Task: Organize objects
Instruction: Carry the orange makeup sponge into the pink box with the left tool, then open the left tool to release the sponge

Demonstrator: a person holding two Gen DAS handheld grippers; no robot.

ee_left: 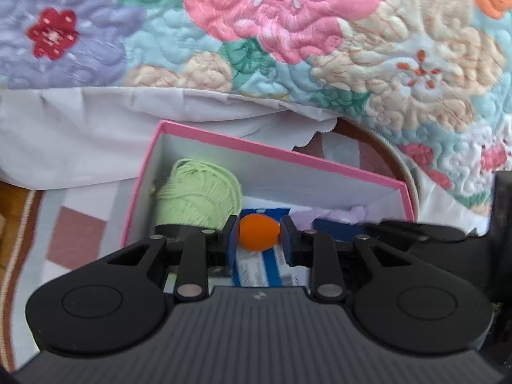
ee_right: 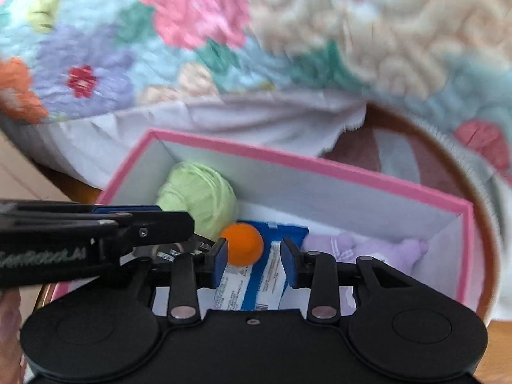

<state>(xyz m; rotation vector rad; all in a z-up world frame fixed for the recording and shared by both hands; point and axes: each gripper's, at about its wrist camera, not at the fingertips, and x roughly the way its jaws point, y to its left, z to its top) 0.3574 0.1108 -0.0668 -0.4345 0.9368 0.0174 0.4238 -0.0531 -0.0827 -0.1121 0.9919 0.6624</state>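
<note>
An orange ball [ee_left: 258,233] fills the narrow gap of my left gripper [ee_left: 259,220], with a blue pad against each side of it. It hangs low inside a pink-rimmed box [ee_left: 272,156], above a blue and white packet [ee_left: 272,262]. A green yarn ball [ee_left: 198,192] sits in the box's far left corner and a lilac soft toy [ee_right: 377,246] lies at its right. In the right wrist view the orange ball [ee_right: 241,244] shows just past the left gripper's [ee_right: 195,227] tip. My right gripper [ee_right: 253,243] stands open over the packet [ee_right: 284,233] with nothing between its pads.
A floral quilt [ee_left: 288,16] and a white sheet [ee_left: 80,128] hang close behind the box [ee_right: 320,163]. The box stands on a checked mat [ee_left: 76,233] with a round brown rim [ee_right: 483,224] at the right. The two grippers converge closely over the box.
</note>
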